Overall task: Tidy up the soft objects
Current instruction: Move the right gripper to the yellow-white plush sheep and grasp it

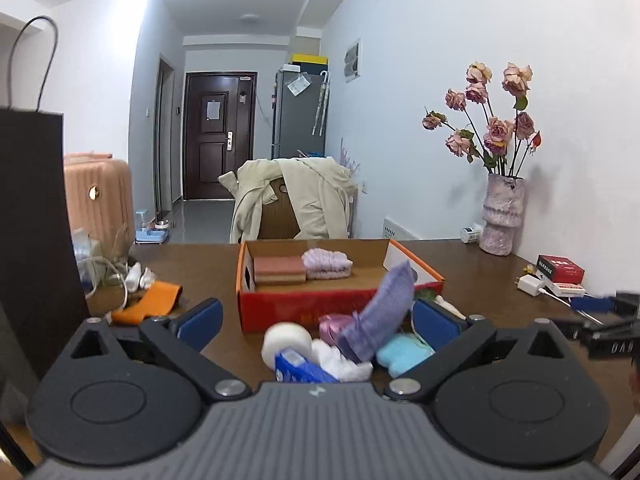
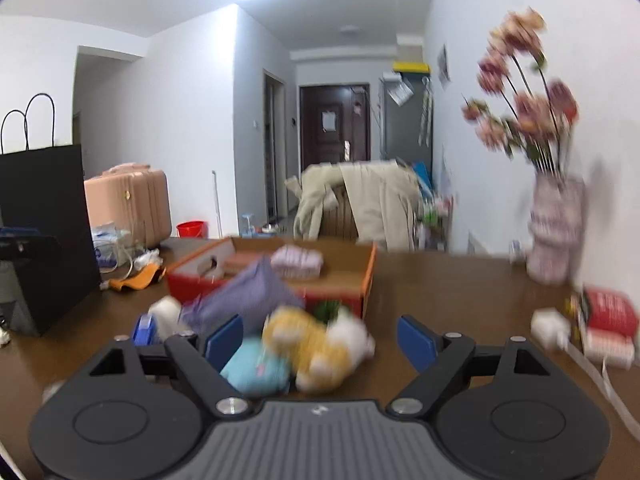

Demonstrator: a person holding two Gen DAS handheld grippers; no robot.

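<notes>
From my feeds, the left hand-held gripper [image 1: 316, 320] is spread wide over the soft pile on the table [image 1: 480, 280]. The red box [image 1: 304, 308] holds a brown sponge [image 1: 279, 269] and lilac towel [image 1: 326, 263]. My right hand-held gripper [image 2: 320, 340] is spread too, around the yellow plush [image 2: 316, 348].

Right gripper [image 2: 320, 338]: blue-padded fingers spread wide, nothing clamped. Yellow-and-white plush toy [image 2: 318, 350] on brown wooden table [image 2: 460, 292] between fingers. Light-blue soft pad [image 2: 256, 368] touching plush, left side. Purple knit cloth [image 2: 244, 300] tilted against orange-red cardboard box [image 2: 362, 280]. View motion-blurred.
</notes>
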